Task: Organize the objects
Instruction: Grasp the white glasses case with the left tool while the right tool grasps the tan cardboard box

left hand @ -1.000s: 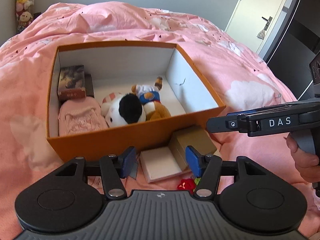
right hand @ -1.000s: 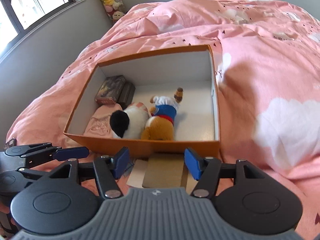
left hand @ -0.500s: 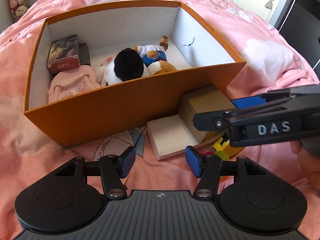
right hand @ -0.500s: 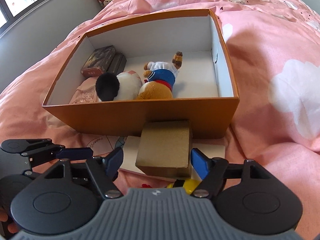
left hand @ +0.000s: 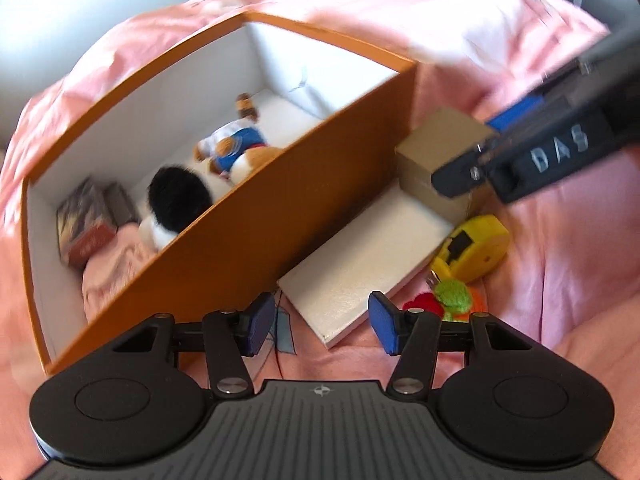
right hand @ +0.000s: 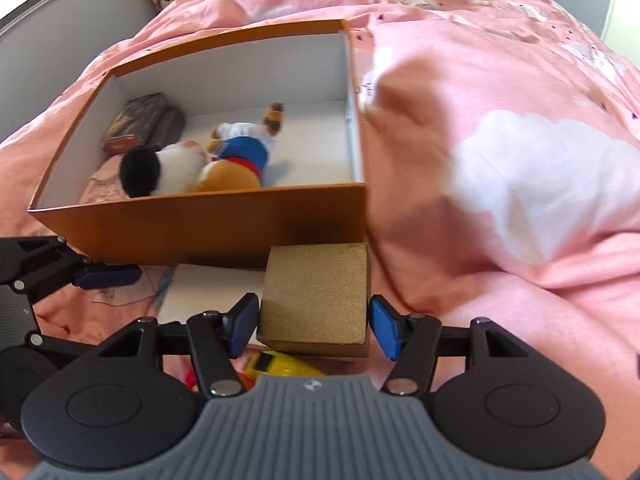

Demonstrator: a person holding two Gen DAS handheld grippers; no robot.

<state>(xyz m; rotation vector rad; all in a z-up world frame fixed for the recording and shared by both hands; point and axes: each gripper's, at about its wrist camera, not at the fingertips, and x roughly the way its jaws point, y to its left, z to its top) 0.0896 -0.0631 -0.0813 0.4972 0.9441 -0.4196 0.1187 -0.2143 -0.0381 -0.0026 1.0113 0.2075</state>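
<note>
One gold box [right hand: 316, 298] is bracketed by the spread, not yet clamped fingers of the right gripper [right hand: 313, 326], beside the orange box [right hand: 208, 224]; the left gripper [left hand: 322, 326] is held apart before the white box [left hand: 360, 264], probably awaiting pickup.

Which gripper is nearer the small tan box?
Right. The right gripper straddles the tan box, jaws open either side; the left gripper sits apart, beside the flat white box.
</note>
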